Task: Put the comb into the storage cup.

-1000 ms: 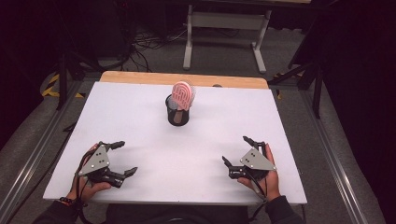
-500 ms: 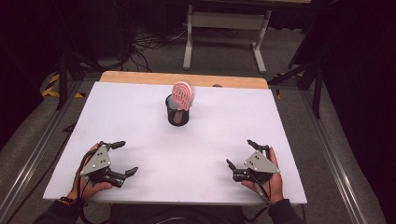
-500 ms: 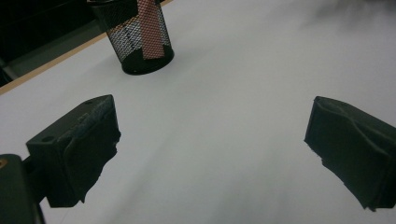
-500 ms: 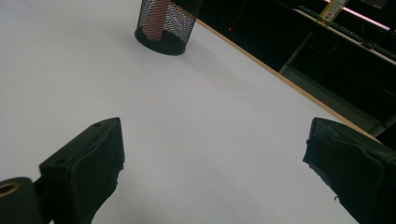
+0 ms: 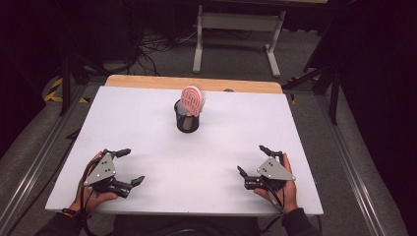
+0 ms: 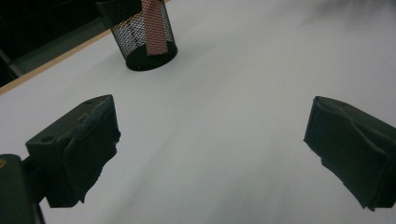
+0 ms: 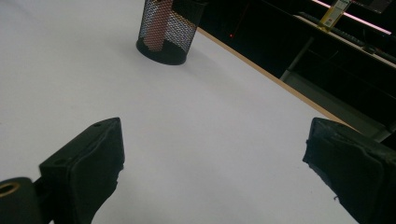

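Note:
A black mesh cup (image 5: 188,121) stands upright at the middle back of the white table (image 5: 147,132), with a pink ridged oval object (image 5: 192,100) sticking out of its top. The cup (image 6: 140,35) sits far ahead in the left gripper view, and the cup (image 7: 166,32) likewise in the right gripper view. My left gripper (image 5: 129,167) rests near the front left edge, open and holding nothing. Near the front right edge, my right gripper (image 5: 252,159) is also open, with bare table between its jaws.
A wooden strip (image 5: 192,82) runs along the table's far edge. Beyond it stands a grey metal frame (image 5: 238,29) on a dark floor with cables. Metal rails (image 5: 29,172) flank the table on both sides.
My right gripper has drifted a little toward the front edge and to the right. The left gripper and the cup have stayed where they were.

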Demonstrator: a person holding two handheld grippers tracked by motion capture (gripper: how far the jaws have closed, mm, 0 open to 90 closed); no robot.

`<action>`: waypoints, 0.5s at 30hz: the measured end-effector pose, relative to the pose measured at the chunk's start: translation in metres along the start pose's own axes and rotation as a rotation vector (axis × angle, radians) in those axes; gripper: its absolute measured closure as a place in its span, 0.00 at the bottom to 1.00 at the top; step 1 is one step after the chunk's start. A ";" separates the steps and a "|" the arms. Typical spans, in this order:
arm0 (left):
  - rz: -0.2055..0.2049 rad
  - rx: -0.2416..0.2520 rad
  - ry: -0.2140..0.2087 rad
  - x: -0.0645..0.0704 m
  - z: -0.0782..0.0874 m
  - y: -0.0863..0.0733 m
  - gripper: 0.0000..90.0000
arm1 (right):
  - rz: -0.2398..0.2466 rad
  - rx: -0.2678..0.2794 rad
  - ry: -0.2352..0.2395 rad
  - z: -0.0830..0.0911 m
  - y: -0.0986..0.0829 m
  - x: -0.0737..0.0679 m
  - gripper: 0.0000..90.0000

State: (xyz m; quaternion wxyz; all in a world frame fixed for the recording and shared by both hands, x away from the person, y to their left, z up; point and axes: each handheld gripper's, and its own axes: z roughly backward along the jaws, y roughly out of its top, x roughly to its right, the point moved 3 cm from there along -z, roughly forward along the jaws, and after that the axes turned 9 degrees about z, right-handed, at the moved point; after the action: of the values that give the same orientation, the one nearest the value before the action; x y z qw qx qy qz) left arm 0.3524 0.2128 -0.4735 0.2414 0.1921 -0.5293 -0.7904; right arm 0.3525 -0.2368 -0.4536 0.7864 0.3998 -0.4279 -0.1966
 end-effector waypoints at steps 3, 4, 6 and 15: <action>0.000 0.001 -0.003 0.001 0.001 0.000 0.04 | 0.000 -0.003 0.000 0.000 0.001 -0.001 0.06; -0.004 0.000 -0.001 0.001 0.002 0.000 0.04 | 0.002 -0.003 -0.002 0.000 0.002 -0.001 0.06; -0.007 0.006 -0.003 0.001 0.003 0.000 0.04 | 0.006 -0.004 -0.003 -0.001 0.003 -0.002 0.06; -0.008 0.007 -0.003 0.000 0.001 0.002 0.04 | 0.017 -0.011 -0.010 0.000 0.001 -0.004 0.06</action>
State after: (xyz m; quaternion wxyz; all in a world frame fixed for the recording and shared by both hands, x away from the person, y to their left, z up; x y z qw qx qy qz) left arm 0.3524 0.2127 -0.4715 0.2368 0.1938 -0.5318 -0.7896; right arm 0.3504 -0.2333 -0.4546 0.7881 0.3908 -0.4340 -0.1943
